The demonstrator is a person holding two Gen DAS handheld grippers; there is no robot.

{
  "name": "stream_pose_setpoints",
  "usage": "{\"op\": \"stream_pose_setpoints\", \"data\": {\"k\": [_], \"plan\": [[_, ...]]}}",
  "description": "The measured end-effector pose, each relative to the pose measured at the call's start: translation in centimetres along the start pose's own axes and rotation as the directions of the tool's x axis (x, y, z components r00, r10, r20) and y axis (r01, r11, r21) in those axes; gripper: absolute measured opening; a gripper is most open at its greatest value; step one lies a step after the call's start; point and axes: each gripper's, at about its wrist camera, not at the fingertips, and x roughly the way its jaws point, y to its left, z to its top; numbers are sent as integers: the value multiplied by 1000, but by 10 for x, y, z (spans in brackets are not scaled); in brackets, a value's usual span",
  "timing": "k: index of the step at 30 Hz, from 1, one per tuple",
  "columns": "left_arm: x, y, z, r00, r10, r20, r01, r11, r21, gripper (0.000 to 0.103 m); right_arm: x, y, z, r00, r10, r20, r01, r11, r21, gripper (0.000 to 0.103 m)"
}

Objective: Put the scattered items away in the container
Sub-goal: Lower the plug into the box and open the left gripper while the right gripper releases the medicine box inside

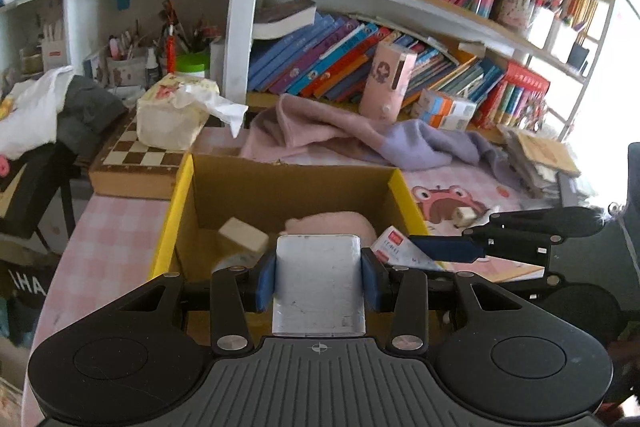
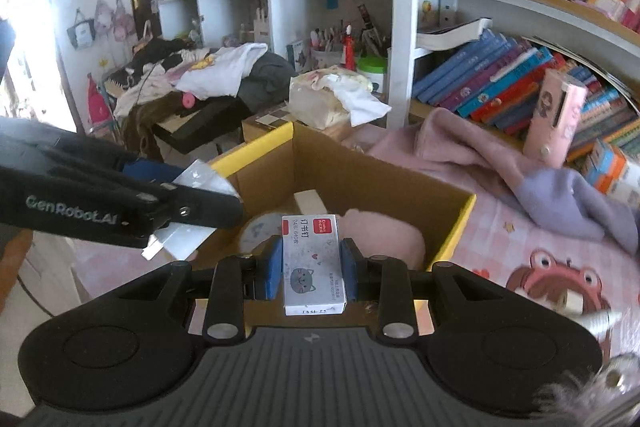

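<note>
My left gripper (image 1: 319,277) is shut on a flat silver metal tin (image 1: 319,283), held over the near edge of an open cardboard box with yellow flaps (image 1: 176,203). My right gripper (image 2: 313,269) is shut on a small white staple box with a red label and a cat drawing (image 2: 312,263), above the same cardboard box (image 2: 460,223). Inside the box lie a pink soft item (image 1: 332,221), a pale wooden block (image 1: 244,233) and a round tape roll (image 2: 260,227). In the right wrist view the left gripper (image 2: 192,203) comes in from the left with the tin.
A pink and lilac cloth (image 1: 360,135) lies behind the box on the pink table cover (image 1: 116,227). A chessboard case (image 1: 136,163) with a tissue pack (image 1: 172,111) sits at the left. Bookshelves (image 1: 360,63) line the back. A small pale item (image 1: 464,215) lies on the cartoon mat.
</note>
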Motion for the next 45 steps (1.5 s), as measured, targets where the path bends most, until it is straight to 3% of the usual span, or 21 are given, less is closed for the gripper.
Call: {"op": "stream_pose_setpoints", "data": {"k": [6, 14, 19, 24, 28, 30, 38, 45], "plan": [[58, 8, 23, 993, 43, -109, -32, 994, 105, 41, 53, -7, 5, 993, 30, -110, -46, 989, -141, 29], [133, 25, 40, 951, 137, -278, -86, 979, 186, 41, 107, -7, 9, 964, 46, -263, -130, 941, -313, 29], [158, 27, 45, 928, 173, -331, -102, 970, 219, 41, 123, -6, 11, 949, 41, -312, -162, 914, -372, 29], [169, 23, 46, 922, 157, -353, -78, 970, 228, 41, 131, -7, 12, 940, 51, -338, -184, 909, -374, 30], [164, 23, 50, 936, 126, -328, -60, 977, 203, 49, 131, -10, 14, 946, 60, -318, -175, 921, -347, 31], [155, 22, 52, 949, 110, -295, -53, 980, 194, 66, 127, -13, 18, 954, 70, -290, -167, 930, -326, 37], [89, 14, 57, 983, 122, -136, -94, 976, 195, 70, 86, -17, 25, 983, 61, -173, -103, 964, -245, 43], [28, 2, 46, 994, 105, -20, -101, 983, 155, 73, 42, -13, 28, 996, 28, -81, -43, 981, -188, 43]]}}
